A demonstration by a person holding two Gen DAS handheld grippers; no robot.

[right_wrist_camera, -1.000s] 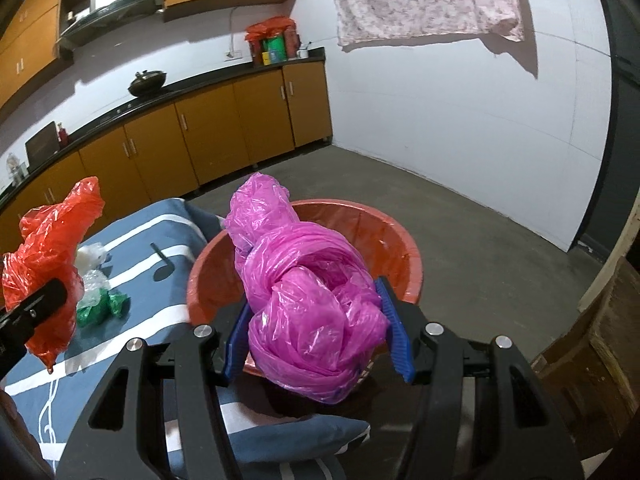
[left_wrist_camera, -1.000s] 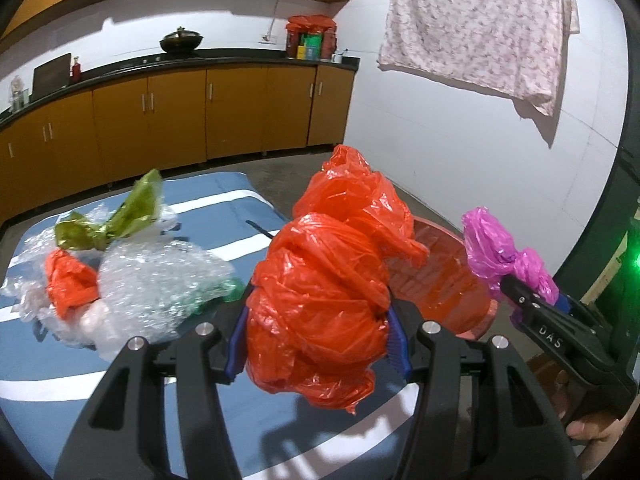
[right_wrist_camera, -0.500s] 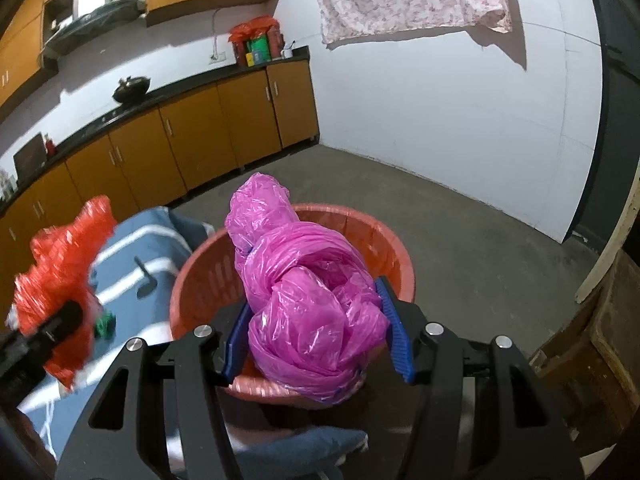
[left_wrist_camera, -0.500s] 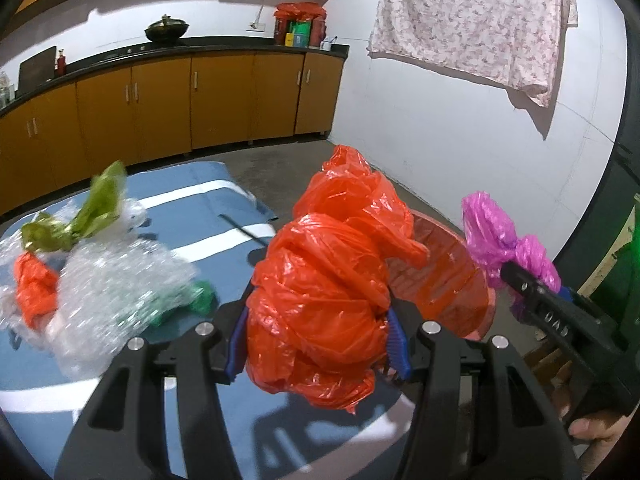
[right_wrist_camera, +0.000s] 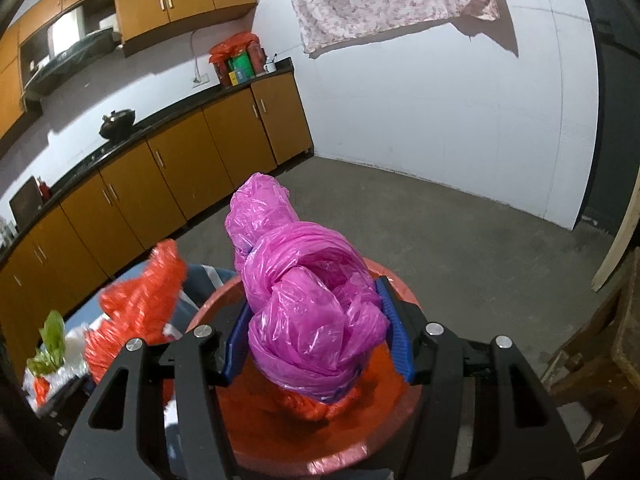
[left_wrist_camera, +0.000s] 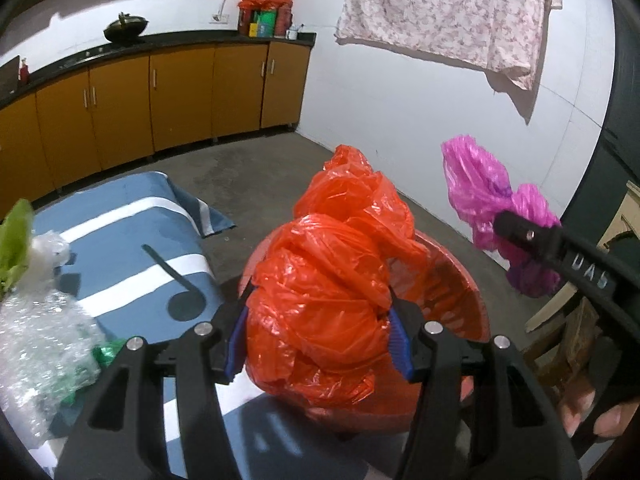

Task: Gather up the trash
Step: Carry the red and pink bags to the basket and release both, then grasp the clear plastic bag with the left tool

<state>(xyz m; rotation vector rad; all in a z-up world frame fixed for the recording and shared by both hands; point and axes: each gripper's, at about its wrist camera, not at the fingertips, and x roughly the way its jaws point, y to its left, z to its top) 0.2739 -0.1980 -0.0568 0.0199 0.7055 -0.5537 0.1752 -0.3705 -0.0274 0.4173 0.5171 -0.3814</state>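
My left gripper (left_wrist_camera: 318, 340) is shut on a crumpled orange plastic bag (left_wrist_camera: 332, 300) and holds it over the near rim of the orange basket (left_wrist_camera: 460, 292). My right gripper (right_wrist_camera: 316, 344) is shut on a knotted pink plastic bag (right_wrist_camera: 308, 304) and holds it above the middle of the basket (right_wrist_camera: 372, 432). The pink bag (left_wrist_camera: 492, 200) and the right gripper also show at the right of the left wrist view. The orange bag (right_wrist_camera: 136, 308) shows blurred at the left of the right wrist view.
A blue striped cloth (left_wrist_camera: 132, 240) covers the table at left, with bubble wrap (left_wrist_camera: 36, 340), a green bag (left_wrist_camera: 16, 240) and other plastic scraps on it. Orange kitchen cabinets (left_wrist_camera: 160, 92) line the back wall. Wooden furniture (right_wrist_camera: 600, 340) stands to the right of the basket.
Both grippers have moved right and forward with their bags, from beside the table to over the basket. The pile of scraps has slid to the left edge of the left wrist view.
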